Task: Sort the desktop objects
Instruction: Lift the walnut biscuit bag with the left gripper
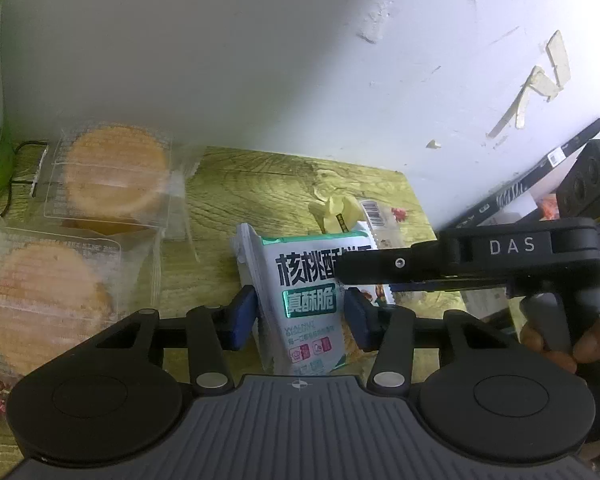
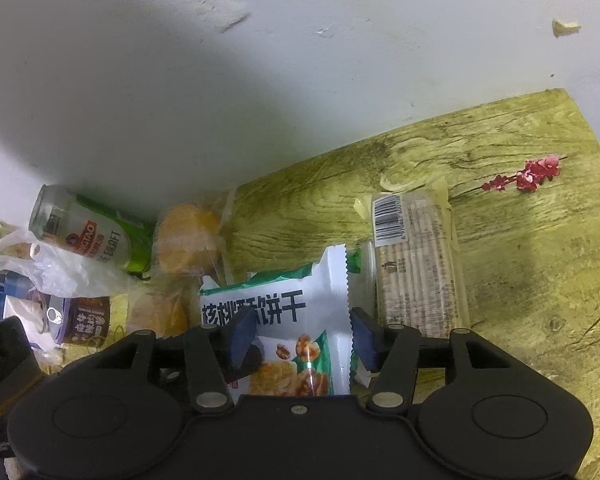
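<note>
Both grippers grip one walnut biscuit pack [image 1: 300,300] w/ fingers closed on it: left gripper [image 1: 300,316] at its middle, right gripper [image 2: 300,334] at one end, above desk [image 2: 500,208].

Scuffed white wall [image 1: 260,60] rises behind a yellow-green wood-grain table [image 2: 520,240].
</note>
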The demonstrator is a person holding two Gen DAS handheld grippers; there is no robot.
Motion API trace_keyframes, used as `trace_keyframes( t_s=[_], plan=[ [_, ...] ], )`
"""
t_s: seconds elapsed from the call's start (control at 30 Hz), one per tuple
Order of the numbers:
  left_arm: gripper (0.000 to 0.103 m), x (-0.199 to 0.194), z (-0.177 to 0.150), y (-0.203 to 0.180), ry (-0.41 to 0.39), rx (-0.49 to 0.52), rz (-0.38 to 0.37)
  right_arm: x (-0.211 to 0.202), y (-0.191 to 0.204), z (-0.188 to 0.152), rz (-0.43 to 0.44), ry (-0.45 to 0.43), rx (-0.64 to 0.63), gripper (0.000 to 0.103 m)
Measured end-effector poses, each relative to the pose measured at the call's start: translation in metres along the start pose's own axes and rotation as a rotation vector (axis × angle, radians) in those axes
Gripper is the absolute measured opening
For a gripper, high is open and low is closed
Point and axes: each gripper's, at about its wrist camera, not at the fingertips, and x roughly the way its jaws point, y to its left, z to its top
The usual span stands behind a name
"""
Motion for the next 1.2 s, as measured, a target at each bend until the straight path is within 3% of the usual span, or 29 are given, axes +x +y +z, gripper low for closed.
trace_keyframes(
  t_s=[0.5, 0.73, 0.8, 1.2],
  plan=[
    [0.051, -0.009, -0.004, -0.003, 0.025, 0.053, 0.046, -0.005, -0.01, -0.006, 0.017, 0.004, 0.066, 0.049],
    [0.04, -0.006, -0.006, -0.006, 0.031, 0.068, 0.028, -0.004, -0.012, -0.01, 0.022, 0.008, 0.067, 0.049],
    [0.039, -0.006, -0.006, -0.005, 0.036, 0.055, 0.02, -0.005, -0.01, -0.009, 0.021, 0.004, 0.06, 0.043],
    [0.035, -0.017, -0.006, -0.008, 0.045, 0.038, 0.027, -0.015, -0.001, -0.014, 0.012, -0.01, 0.038, 0.037]
  ],
)
